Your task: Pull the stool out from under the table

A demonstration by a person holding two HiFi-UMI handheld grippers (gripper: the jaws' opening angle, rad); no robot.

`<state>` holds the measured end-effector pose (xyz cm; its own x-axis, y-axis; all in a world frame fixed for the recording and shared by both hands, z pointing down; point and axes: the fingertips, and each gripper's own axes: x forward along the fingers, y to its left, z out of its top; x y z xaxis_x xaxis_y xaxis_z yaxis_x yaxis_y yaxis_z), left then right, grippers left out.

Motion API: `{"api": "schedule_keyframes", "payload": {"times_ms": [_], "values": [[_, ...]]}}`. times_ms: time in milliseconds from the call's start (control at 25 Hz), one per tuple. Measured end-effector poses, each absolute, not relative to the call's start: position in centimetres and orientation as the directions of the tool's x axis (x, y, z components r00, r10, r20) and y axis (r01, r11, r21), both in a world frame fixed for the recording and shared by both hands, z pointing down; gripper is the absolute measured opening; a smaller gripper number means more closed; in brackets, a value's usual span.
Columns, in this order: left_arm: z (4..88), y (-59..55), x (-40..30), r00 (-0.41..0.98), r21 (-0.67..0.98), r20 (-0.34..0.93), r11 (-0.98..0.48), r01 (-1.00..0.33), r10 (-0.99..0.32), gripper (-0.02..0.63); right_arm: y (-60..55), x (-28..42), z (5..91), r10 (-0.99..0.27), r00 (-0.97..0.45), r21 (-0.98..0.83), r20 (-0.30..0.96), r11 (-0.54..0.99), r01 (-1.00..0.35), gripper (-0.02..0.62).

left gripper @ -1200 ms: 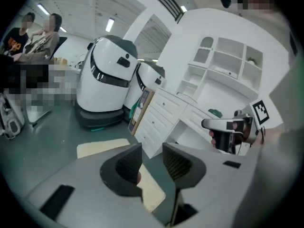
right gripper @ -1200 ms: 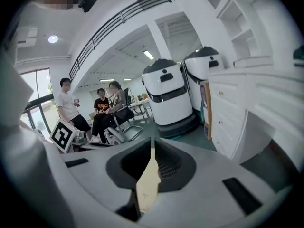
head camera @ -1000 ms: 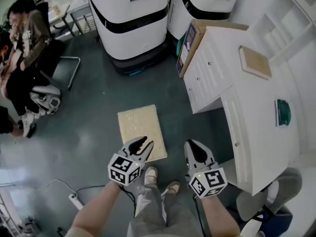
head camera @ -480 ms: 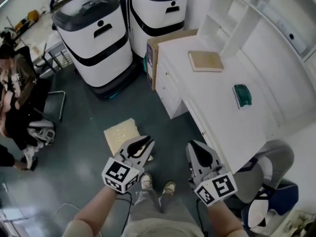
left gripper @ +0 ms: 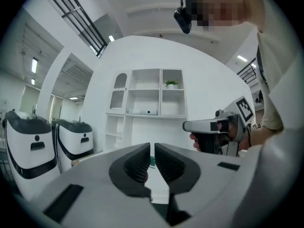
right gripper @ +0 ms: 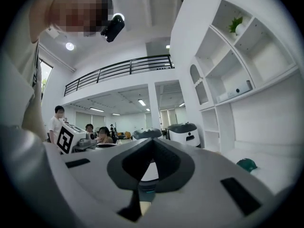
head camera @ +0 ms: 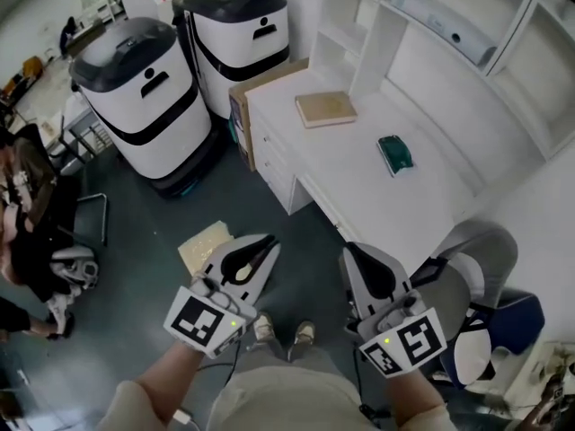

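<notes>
The stool (head camera: 199, 240), a low one with a square beige top, stands on the grey floor out in front of the white table (head camera: 359, 182). My left gripper (head camera: 268, 243) partly covers it in the head view. Both grippers are held level, high above the floor, at either side of my feet. The left gripper (left gripper: 152, 146) has just been closing; it is shut to a thin slit with nothing between its jaws. My right gripper (head camera: 349, 252) is shut and empty, its tips together in the right gripper view (right gripper: 153, 140).
Two white wheeled machines (head camera: 144, 97) and a cardboard box (head camera: 260, 83) stand left of the table. A tan book (head camera: 325, 108) and a green object (head camera: 393, 153) lie on the tabletop. A grey chair (head camera: 476, 268) is at my right. People sit at far left (head camera: 27, 205).
Both grippers have risen well above the floor. The head view has swung toward the table, so the stool looks smaller and lower. The left jaws have closed.
</notes>
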<state>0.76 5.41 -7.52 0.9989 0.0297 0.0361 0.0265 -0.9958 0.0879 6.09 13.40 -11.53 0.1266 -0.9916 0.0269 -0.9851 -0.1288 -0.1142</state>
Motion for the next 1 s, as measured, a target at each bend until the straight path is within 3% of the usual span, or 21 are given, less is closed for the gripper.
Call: {"api": "schedule_keyframes", "payload": {"times_ms": [360, 1000], "values": [[-12.6, 9.6, -0.8, 0.999, -0.025, -0.001, -0.998, 0.049, 0.049, 0.035, 18.9, 5.6, -16.5, -0.978, 0.193, -0.076, -0.083, -0.187, -0.979, 0.02], [-13.4, 9.8, -0.4, 1.0, -0.064, 0.001, -0.998, -0.002, -0.002, 0.029, 21.3, 6.4, -16.0, -0.977, 0.207, -0.117, -0.06, -0.199, -0.973, 0.02]]}}
